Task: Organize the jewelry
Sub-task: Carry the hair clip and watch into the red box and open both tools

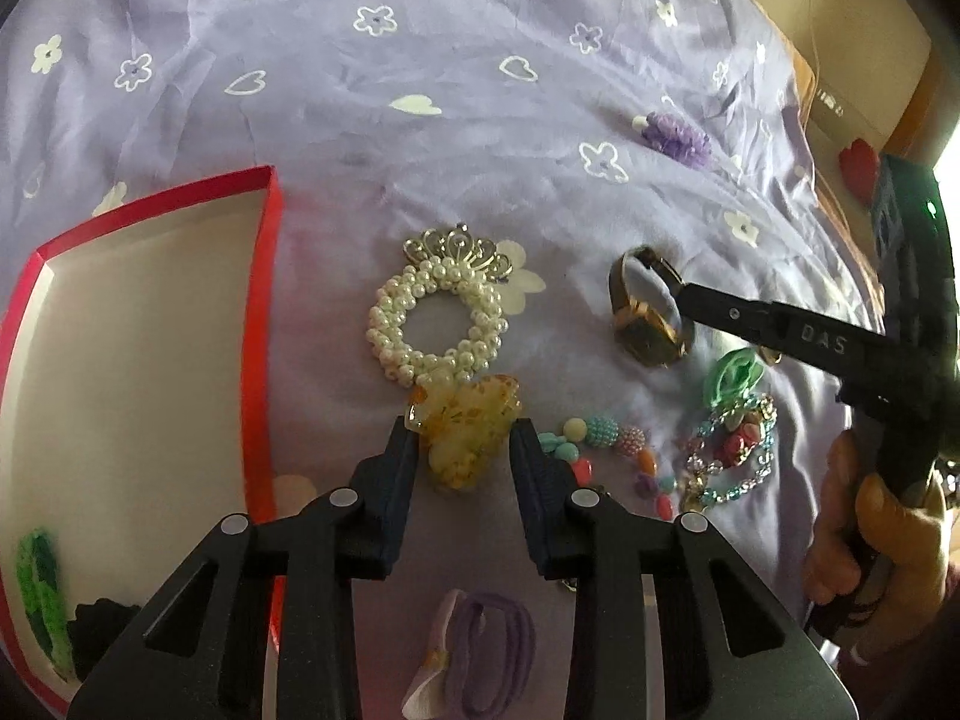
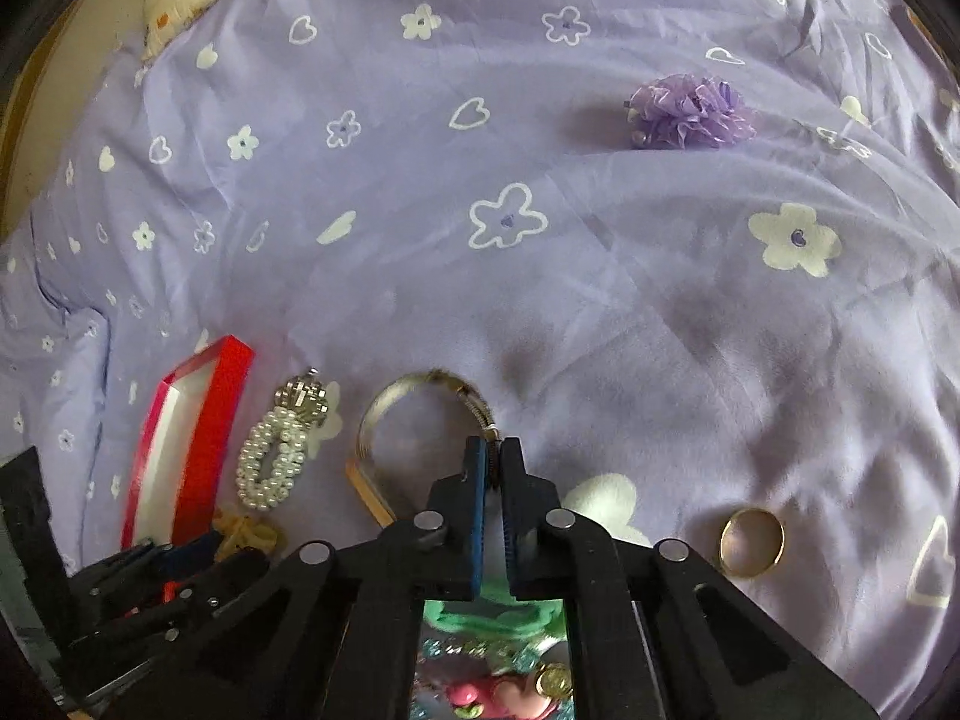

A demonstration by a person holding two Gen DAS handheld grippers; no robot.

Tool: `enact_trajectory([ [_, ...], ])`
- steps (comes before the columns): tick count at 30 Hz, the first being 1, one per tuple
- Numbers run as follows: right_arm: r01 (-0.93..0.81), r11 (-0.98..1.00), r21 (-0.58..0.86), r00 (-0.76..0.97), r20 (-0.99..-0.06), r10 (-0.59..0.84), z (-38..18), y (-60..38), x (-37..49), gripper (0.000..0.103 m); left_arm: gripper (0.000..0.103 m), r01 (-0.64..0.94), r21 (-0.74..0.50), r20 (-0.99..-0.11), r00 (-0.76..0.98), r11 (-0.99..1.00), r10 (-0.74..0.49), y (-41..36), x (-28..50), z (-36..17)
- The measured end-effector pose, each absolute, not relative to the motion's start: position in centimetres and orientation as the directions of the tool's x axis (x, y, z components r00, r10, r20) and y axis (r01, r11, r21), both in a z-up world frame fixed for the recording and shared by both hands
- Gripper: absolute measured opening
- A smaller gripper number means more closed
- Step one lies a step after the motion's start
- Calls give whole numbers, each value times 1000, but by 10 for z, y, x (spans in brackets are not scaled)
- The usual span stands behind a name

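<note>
On the lilac flowered bedsheet (image 1: 420,138), my left tongs (image 1: 463,429) are down around the amber hair claw (image 1: 465,432), and the pads look pressed to both its sides, so I call that a hold. The claw's long axis runs away from me, its far end touching the pearl scrunchie (image 1: 435,324), whose silver crown points away towards the top of the bed. To my left sits the red box (image 1: 267,276), open, white inside, a green thing in its near corner.

Over on the right, my right tongs (image 2: 493,450) are pinched tight on the band of the wristwatch (image 2: 420,414). The watch stands on edge, its loop arching up and away from the tips; in the left view its gold case (image 1: 651,336) lies nearest me. Just beside it are the mint hair tie (image 1: 735,375), the bead bracelet (image 1: 606,438) and a sparkly bracelet (image 1: 732,450). A gold ring (image 2: 752,541) lies to the right, apart. The purple flower clip (image 2: 690,111) sits well beyond everything.
</note>
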State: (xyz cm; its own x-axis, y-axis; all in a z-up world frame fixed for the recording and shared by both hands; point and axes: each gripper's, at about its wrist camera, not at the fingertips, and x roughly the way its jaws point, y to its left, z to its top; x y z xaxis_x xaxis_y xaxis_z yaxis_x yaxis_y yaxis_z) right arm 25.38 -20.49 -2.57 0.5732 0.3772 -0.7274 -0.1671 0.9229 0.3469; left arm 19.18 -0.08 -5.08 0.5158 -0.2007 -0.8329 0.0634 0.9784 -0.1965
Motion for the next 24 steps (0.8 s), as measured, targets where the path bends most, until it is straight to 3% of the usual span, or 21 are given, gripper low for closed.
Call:
enact_trajectory([
  [12, -248, 883, 398, 588, -662, 464, 3, -182, 211, 4, 29, 34, -243, -782, 585, 970, -216, 26, 155, -15],
  [24, -361, 828, 429, 523, -641, 561, 15, -115, 180, 4, 29, -74, -243, -762, 631, 967, -143, 88, 113, -2],
])
